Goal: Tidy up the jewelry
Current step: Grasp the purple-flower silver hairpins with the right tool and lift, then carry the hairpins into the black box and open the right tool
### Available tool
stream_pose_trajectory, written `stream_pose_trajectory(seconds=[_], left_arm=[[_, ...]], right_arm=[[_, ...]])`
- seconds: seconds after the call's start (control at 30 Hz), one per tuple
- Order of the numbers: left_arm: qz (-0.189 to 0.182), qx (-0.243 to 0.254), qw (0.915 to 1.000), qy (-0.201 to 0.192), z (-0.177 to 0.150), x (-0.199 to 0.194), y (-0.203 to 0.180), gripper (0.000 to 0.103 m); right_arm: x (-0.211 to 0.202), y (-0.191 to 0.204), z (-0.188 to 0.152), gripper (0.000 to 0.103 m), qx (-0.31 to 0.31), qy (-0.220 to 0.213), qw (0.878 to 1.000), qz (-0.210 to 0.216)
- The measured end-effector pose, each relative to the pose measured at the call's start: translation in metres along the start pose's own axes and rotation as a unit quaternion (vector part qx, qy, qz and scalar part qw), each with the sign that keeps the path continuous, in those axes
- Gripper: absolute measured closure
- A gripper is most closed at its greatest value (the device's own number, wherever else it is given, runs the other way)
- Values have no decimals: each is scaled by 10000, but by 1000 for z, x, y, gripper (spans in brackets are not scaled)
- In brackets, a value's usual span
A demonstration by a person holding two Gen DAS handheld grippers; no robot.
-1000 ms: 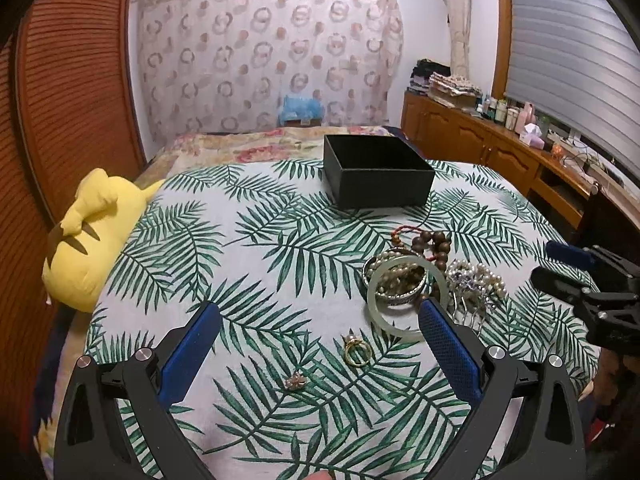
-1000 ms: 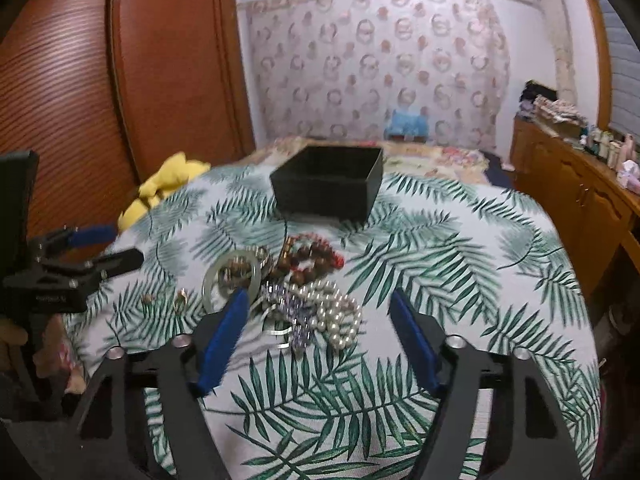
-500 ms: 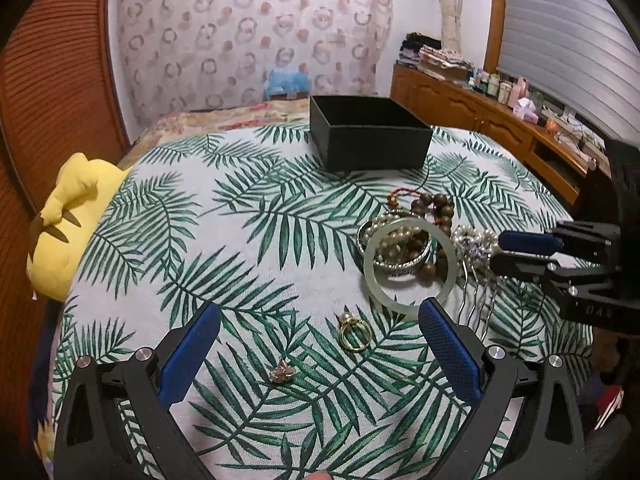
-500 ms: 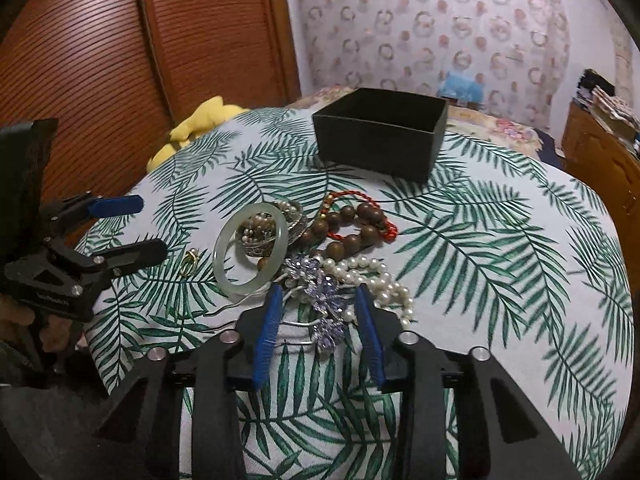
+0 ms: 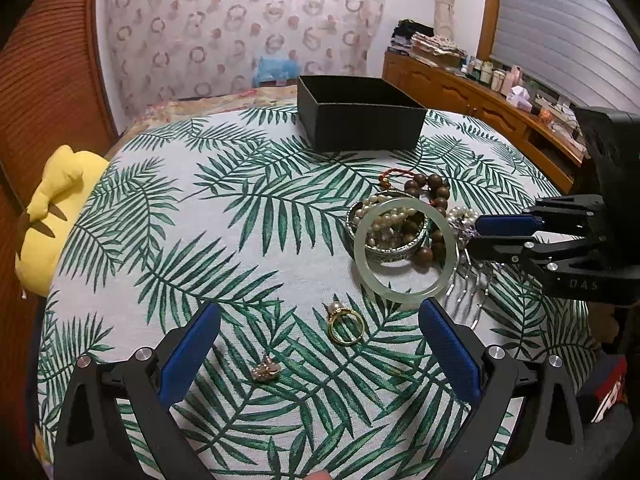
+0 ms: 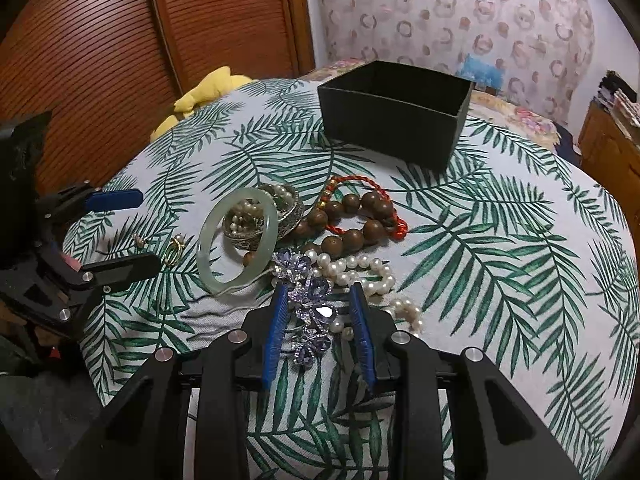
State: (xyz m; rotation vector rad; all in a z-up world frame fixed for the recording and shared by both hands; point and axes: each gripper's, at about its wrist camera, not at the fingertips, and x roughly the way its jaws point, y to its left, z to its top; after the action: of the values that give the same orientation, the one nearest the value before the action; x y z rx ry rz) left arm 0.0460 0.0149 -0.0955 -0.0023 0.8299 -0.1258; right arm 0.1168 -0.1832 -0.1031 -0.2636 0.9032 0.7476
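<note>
A pile of jewelry lies on the leaf-print cloth: a pale jade bangle (image 5: 405, 254) (image 6: 236, 240), a silver bangle with pearls (image 5: 386, 236), brown wooden beads (image 6: 352, 220), a pearl strand (image 6: 368, 276) and a purple crystal hair comb (image 6: 314, 312). A gold ring (image 5: 346, 324) and a small earring (image 5: 266, 372) lie in front of my open left gripper (image 5: 320, 344). My right gripper (image 6: 320, 320) has its jaws narrowed around the purple comb, a small gap left on each side. An open black box (image 5: 360, 120) (image 6: 394, 116) stands behind the pile.
A yellow plush toy (image 5: 52, 208) lies at the table's left edge. A wooden sideboard (image 5: 480, 100) with bottles runs along the right wall. Wooden slatted doors (image 6: 120, 40) stand to the left.
My right gripper has dropped forward onto the purple comb and narrowed its jaws around it. My left gripper has moved closer to the ring and earring, still open.
</note>
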Motion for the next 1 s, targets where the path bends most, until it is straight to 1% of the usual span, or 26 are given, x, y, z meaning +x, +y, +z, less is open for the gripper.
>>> stream_pose_trajectory(seconds=[0.03, 0.07, 0.2, 0.37, 0.47, 0.6, 0.8, 1.0], left_arm=[[-10, 0, 10000, 10, 0, 1, 0, 7], [-15, 1, 10000, 13, 0, 1, -1, 7], [-42, 30, 10000, 45, 2, 3, -2, 7], [-48, 94, 9999, 49, 8, 7, -3, 7], [-104, 147, 9998, 42, 12, 9, -6, 7], [-191, 219, 9996, 42, 18, 14, -11, 7], [-351, 421, 9983, 193, 28, 29, -24, 7], [-446, 660, 9964, 300, 33, 38, -43, 7]], right_arm=[[3, 1, 0, 76, -74, 62, 10000, 17], [3, 2, 0, 77, -111, 43, 9999, 31], [0, 3, 0, 78, -168, -4, 9999, -1], [-21, 2, 0, 78, -173, -262, 9994, -121], [-31, -3, 5, 78, -188, -360, 9985, -371], [-42, -20, 9, 78, -52, -454, 9968, -656], [-48, -42, 9, 78, 115, -469, 9942, -964], [-46, -54, 8, 78, 193, -392, 9932, -1076]])
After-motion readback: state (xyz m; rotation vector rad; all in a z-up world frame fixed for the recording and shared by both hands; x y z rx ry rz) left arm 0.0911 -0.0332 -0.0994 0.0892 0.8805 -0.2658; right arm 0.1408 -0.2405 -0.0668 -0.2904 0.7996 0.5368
